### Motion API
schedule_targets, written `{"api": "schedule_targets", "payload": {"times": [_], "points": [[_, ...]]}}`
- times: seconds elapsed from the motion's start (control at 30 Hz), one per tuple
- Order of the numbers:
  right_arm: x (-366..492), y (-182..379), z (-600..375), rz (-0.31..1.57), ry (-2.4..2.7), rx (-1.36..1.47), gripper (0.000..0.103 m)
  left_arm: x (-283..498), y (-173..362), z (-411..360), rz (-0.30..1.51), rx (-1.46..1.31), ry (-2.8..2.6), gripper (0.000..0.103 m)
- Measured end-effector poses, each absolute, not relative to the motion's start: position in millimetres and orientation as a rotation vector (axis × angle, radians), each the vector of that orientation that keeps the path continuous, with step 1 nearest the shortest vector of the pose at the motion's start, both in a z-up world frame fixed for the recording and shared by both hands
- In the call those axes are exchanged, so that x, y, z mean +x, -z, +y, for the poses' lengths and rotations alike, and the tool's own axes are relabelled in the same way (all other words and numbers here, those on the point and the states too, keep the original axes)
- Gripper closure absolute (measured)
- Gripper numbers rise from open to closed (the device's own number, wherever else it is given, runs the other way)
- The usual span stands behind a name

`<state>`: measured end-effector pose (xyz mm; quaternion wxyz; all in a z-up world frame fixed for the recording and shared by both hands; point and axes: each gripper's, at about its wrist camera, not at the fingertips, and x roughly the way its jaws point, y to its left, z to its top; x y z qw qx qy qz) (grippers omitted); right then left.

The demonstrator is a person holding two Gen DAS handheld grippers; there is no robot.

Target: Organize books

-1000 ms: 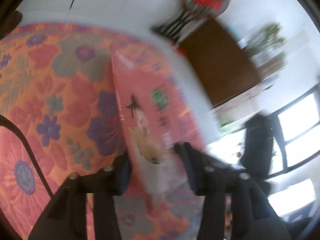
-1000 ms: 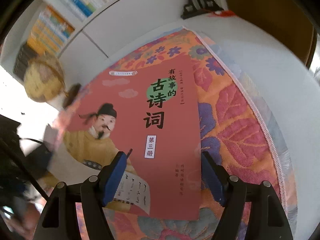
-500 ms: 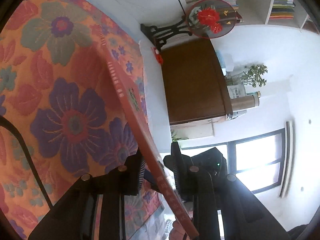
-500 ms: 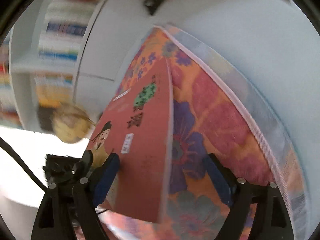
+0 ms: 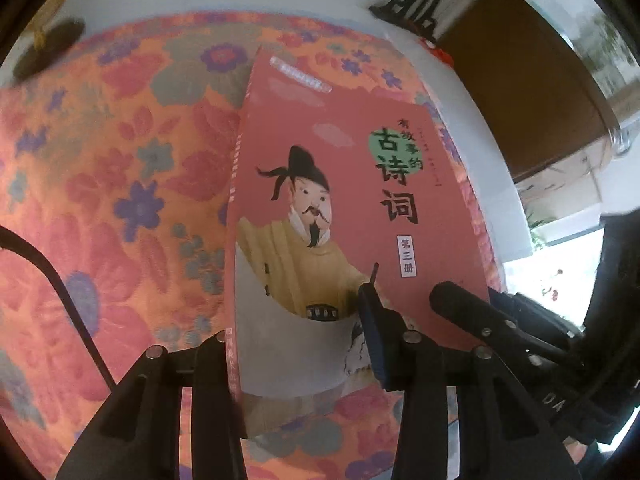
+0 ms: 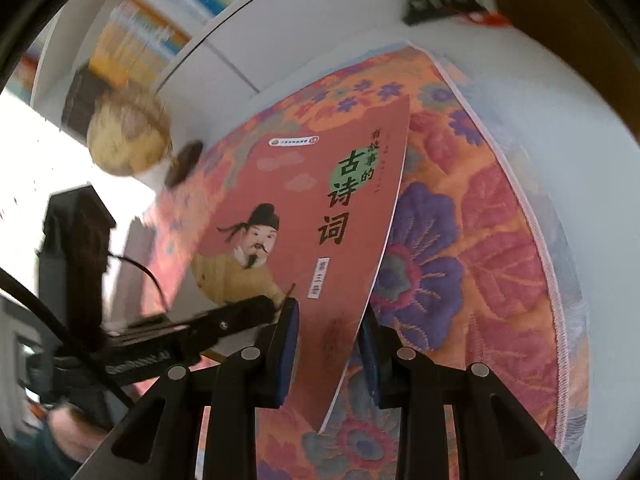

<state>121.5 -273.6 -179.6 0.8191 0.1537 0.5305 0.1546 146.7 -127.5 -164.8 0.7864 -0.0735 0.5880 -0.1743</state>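
A red book (image 5: 340, 184) with a cartoon poet on its cover sits tilted above the flowered cloth (image 5: 120, 200), near end raised. My left gripper (image 5: 296, 320) straddles its lower spine corner; the jaws are opening, and the blue pad (image 5: 372, 336) lies over the cover with slack. In the right wrist view the book (image 6: 304, 208) runs slantwise between the pads of my right gripper (image 6: 328, 320). Those jaws are closing around its lower right edge, with a gap still showing. The left gripper's finger (image 6: 248, 312) reaches in from the left.
The cloth (image 6: 460, 240) covers a white table (image 6: 560, 100). A globe (image 6: 128, 136) stands at the far left, before shelves of books (image 6: 132, 32). A black fan stand (image 5: 424, 0) and a brown wooden panel (image 5: 520, 92) are at the far right.
The book was edge-on and pinched in my left gripper; it now shows its cover face-on and those jaws have widened. My right gripper's wide jaws have narrowed around the book's right edge.
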Motion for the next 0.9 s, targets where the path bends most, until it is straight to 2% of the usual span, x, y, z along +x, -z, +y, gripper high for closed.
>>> {"api": "schedule_targets", "payload": {"times": [0.17,0.3,0.47,0.7,0.9], "points": [[108,165,-247,1.060,-0.373,0.042,0.074,138,152,-129,1.200,-0.063,0.376,0.066],[103,160,-243,1.044,-0.424,-0.013,0.074,137,151,-112,1.194,-0.162,0.388,0.068],[90,148,-220,0.979,-0.458,-0.195,0.074,124,129,-116,1.115,-0.120,0.413,0.068],[84,124,-225,0.905,-0.513,-0.113,0.073,112,108,-92,1.039,-0.211,0.455,0.068],[81,91,-196,0.825,-0.531,-0.160,0.073,96,75,-60,0.942,-0.236,0.451,0.068]]}}
